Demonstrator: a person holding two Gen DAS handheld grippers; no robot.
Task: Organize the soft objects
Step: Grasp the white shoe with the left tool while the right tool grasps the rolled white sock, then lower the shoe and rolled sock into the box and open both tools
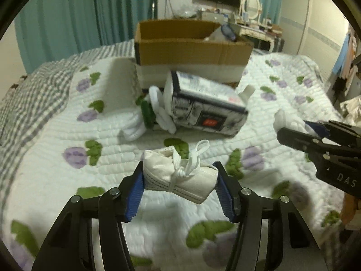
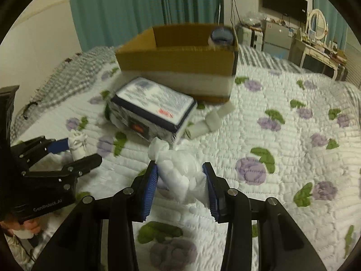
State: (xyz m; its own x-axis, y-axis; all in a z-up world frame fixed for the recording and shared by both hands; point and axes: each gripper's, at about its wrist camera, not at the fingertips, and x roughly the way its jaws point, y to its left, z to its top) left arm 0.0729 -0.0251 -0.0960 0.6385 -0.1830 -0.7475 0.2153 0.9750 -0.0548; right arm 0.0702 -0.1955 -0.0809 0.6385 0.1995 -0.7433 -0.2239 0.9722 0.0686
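My left gripper (image 1: pixel 180 171) is shut on a folded white face mask (image 1: pixel 180 178) with loose ear loops, held above the quilt. It also shows in the right wrist view (image 2: pixel 76 149). My right gripper (image 2: pixel 180 174) is shut on a clear bag of white cotton balls (image 2: pixel 178 176), lifted over the quilt; it also shows in the left wrist view (image 1: pixel 300 131). An open cardboard box (image 1: pixel 191 49) stands at the back of the bed, also in the right wrist view (image 2: pixel 178 61).
A blue and white carton (image 1: pixel 207 106) lies in front of the cardboard box, with white socks (image 1: pixel 137 126) and a mask beside it. White rolls (image 2: pixel 209 122) lie right of the carton (image 2: pixel 153 110). A flowered quilt (image 2: pixel 282 158) covers the bed. A dresser (image 2: pixel 315 52) stands behind.
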